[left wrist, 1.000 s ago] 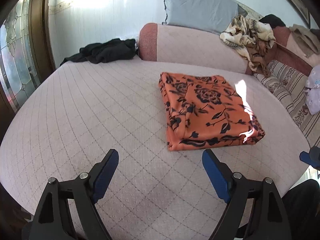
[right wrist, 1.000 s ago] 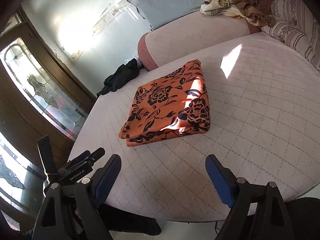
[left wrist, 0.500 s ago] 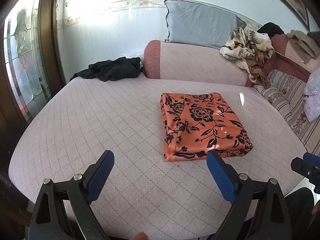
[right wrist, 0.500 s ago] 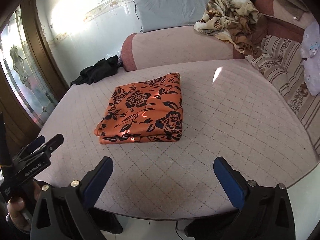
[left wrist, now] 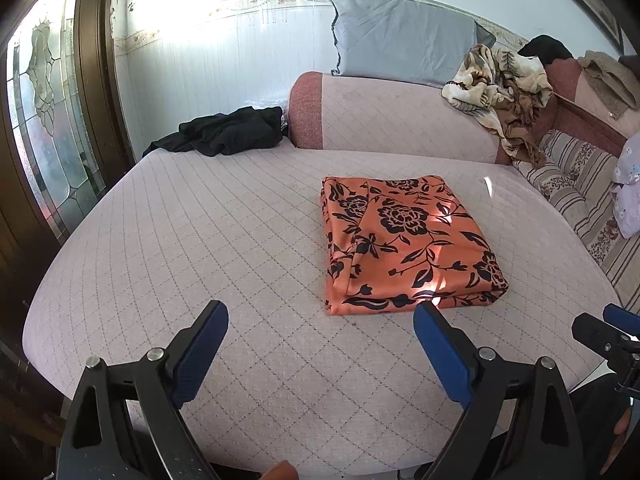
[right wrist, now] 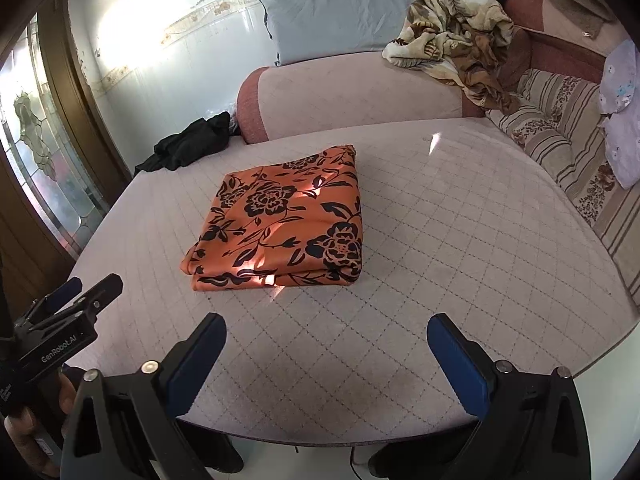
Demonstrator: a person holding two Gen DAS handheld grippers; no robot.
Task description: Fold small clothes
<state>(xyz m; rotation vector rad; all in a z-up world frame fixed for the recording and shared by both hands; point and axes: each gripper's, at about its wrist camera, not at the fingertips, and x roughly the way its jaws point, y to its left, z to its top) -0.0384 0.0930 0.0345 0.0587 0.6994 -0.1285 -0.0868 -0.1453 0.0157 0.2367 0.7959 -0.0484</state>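
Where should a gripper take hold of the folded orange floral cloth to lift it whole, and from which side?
Probably at the near edge of the folded orange floral cloth, coming in low from the front. There the stacked layers end together, so open jaws could close over all of them.

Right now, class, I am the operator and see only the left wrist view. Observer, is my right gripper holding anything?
Observer: No. The right gripper is open and empty, short of the folded orange cloth.
Operator: What holds the left one?
Observer: A hand wraps the handle of the left gripper, beside the bed.
Operator: Any writing on it?
Observer: Yes, its side reads GenRobot.AI.
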